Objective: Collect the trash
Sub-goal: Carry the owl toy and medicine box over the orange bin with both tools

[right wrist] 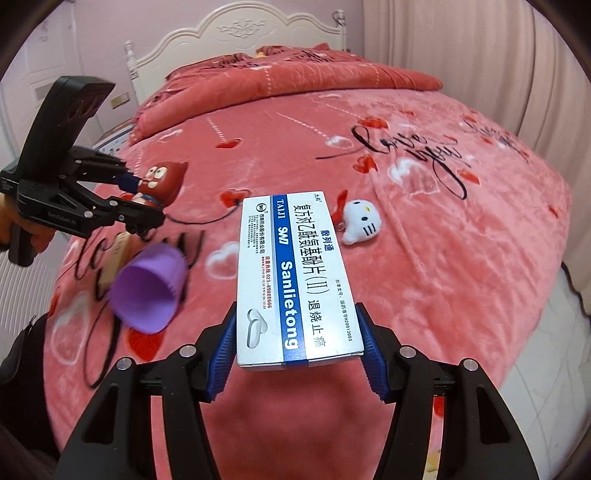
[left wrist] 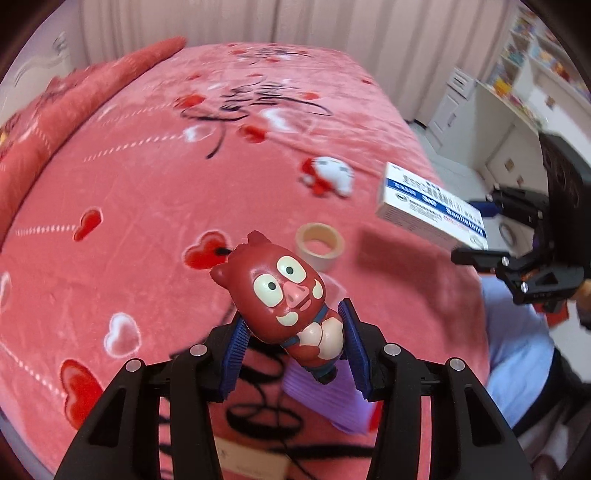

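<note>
My left gripper (left wrist: 293, 347) is shut on a dark red cartoon pig figure (left wrist: 280, 295), held above the pink bed blanket (left wrist: 147, 184); its blue pads press the figure's body. My right gripper (right wrist: 297, 354) is shut on a white and blue medicine box (right wrist: 291, 277), lifted off the bed. From the right wrist view the left gripper (right wrist: 142, 201) shows at the left with the pig figure (right wrist: 162, 179) in it. From the left wrist view the right gripper (left wrist: 476, 230) shows at the right with the medicine box (left wrist: 432, 206).
On the blanket lie a purple ribbed cup (right wrist: 149, 291) on its side, a tape roll (left wrist: 319, 245), a white cat plush (right wrist: 360, 219) and a small tan box (right wrist: 116, 258). A folded red quilt (right wrist: 295, 77) lies near the white headboard (right wrist: 236, 33). Shelves (left wrist: 517, 81) stand beyond the bed.
</note>
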